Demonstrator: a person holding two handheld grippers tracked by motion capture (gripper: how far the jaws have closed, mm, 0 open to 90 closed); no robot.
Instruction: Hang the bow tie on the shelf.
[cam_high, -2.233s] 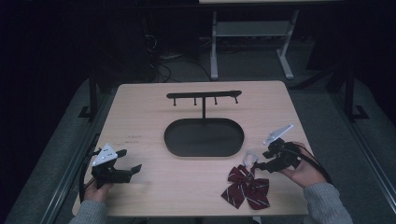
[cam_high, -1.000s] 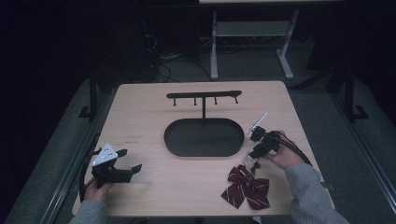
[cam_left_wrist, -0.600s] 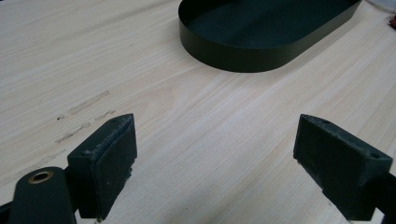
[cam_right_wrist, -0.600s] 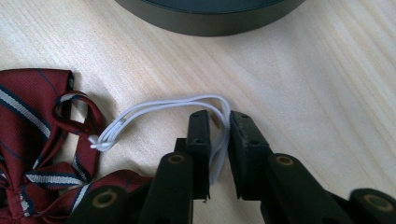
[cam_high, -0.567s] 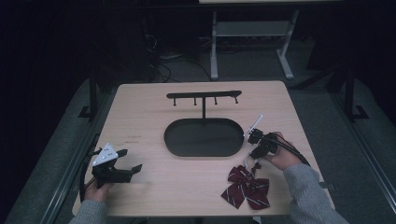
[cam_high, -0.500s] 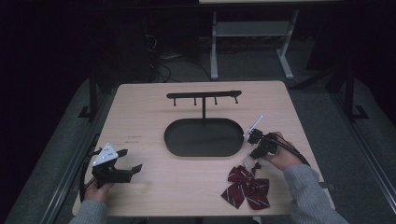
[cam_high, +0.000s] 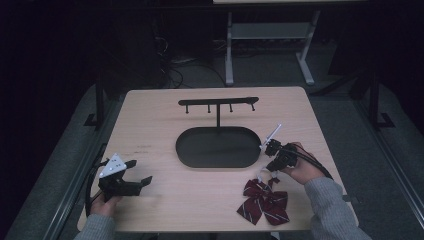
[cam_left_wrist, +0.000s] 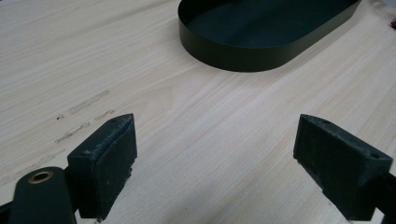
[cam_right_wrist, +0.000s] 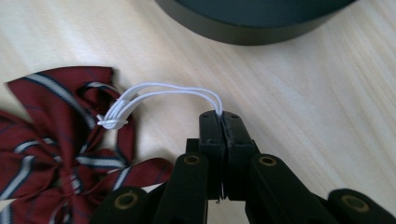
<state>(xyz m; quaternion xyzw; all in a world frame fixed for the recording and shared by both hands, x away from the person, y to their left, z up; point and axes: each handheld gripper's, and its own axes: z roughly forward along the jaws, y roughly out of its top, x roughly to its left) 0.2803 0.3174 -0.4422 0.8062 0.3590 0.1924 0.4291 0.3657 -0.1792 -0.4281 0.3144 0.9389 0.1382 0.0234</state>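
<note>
Pinching: my right gripper (cam_right_wrist: 222, 114) has just closed its jaws on the bow's white loop (cam_right_wrist: 173, 92), clamped tight.
Bow (cam_high: 264, 200): flat on the table (cam_high: 150, 120), near edge, just under my right hand.
Loop axis: runs from the knot toward the tray (cam_high: 218, 147).
Stand (cam_high: 218, 103): behind the tray; its pegs probably take the loop, though they show small.
Left gripper (cam_high: 131, 172): jaws apart, empty, well away.
Nearer hand: right.

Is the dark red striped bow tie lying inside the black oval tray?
No, the dark red striped bow tie lies on the light wooden table, outside the black oval tray.
</note>
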